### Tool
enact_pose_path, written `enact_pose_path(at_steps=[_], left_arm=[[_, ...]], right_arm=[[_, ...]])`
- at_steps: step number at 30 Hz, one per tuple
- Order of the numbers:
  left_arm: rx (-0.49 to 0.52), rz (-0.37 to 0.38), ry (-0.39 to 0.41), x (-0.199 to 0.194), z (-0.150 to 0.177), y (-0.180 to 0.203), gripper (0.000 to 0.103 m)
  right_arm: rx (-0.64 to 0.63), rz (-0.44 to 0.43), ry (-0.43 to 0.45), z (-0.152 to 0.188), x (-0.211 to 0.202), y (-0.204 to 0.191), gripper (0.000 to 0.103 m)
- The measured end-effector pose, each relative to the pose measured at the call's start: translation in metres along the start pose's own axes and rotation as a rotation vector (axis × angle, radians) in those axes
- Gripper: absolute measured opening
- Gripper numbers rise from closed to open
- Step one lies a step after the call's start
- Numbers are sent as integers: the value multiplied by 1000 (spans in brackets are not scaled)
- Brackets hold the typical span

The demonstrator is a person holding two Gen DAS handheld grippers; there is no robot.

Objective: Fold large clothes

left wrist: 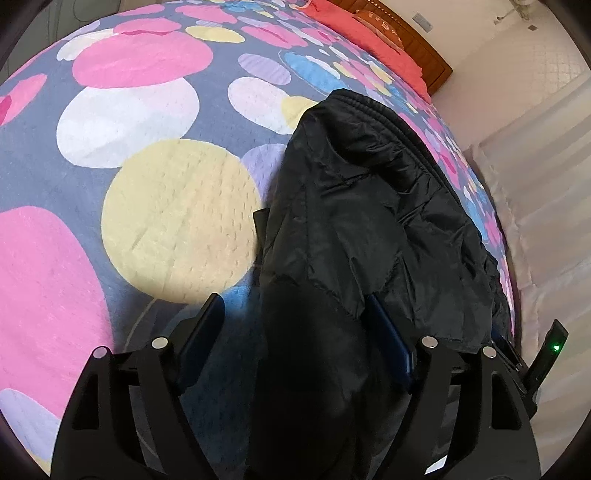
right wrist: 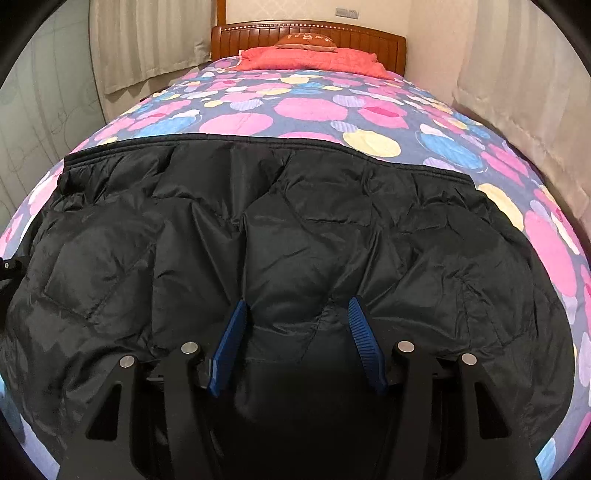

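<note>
Under both grippers, a black quilted puffer jacket (right wrist: 280,236) lies on a bed with a grey bedspread dotted in pink, yellow and blue (left wrist: 110,177).

Ahead of the right gripper (right wrist: 297,343) the jacket spreads wide, puffy and creased, ribbed hem farthest away; blue pads sit half open with a bulge of fabric between them, but a firm grip cannot be told. The left gripper (left wrist: 295,332) stands wide, a bunched dark fold between its fingers, not clamped. Only the right view shows the wooden headboard (right wrist: 306,35) straight on.

Black jacket (right wrist: 295,229) near edge cut off by frame bottom — grip behind fingers (right wrist: 231,347) unclear.
</note>
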State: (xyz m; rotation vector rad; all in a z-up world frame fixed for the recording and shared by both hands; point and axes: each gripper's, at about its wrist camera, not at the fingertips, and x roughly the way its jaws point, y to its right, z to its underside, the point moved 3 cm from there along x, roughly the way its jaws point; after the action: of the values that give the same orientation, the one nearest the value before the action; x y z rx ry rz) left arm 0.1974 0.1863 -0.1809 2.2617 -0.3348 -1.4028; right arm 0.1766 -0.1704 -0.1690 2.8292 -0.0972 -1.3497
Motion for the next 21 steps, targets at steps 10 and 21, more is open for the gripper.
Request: enact_pose_path(at_steps=[10, 21], left_arm=[[52, 6, -42, 13, 1, 14, 82], [101, -8, -57, 26, -5, 21, 85]], right_arm=[[8, 0, 6, 4, 1, -1, 57], [6, 6, 13, 5, 0, -1, 57]])
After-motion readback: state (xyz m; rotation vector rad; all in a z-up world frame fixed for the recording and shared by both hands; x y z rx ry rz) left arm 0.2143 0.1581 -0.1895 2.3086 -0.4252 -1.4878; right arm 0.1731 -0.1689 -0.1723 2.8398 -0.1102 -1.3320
